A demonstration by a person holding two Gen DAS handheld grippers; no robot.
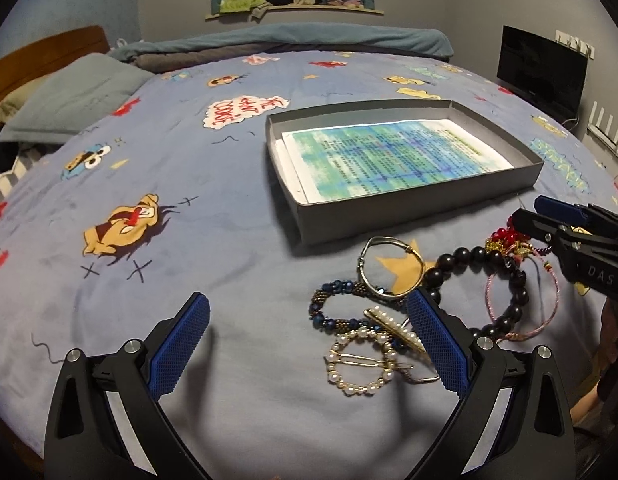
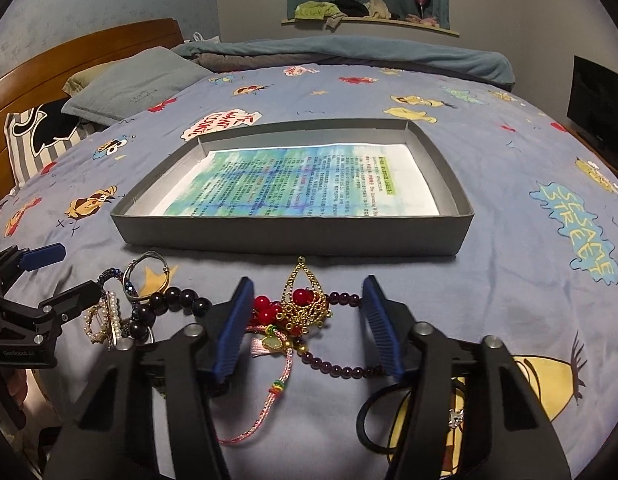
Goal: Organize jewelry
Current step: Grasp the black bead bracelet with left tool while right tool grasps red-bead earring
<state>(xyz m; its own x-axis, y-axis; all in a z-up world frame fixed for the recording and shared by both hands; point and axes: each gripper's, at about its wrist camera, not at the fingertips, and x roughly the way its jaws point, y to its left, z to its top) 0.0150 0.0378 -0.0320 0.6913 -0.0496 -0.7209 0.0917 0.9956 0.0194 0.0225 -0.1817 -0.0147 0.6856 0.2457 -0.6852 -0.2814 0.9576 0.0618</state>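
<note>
The bed cover point(image 2: 509, 280) reads "SESAME STREET" off to the right tool's point(image 2: 307, 320) right. Ahead of both tools lies a grey box point(image 2: 293, 234), long side across, lined with a printed sheet point(image 2: 309, 184) too small to read. The right tool stands half open around a gold pendant point(image 2: 305, 300) with red beads, its point aimed at the box; the pads are not touching it. The left tool point(image 1: 309, 344) is wide open and empty, with a pearl ring clip point(image 1: 361, 364) and a black bead bracelet point(image 1: 485, 280) just beside its right finger.
</note>
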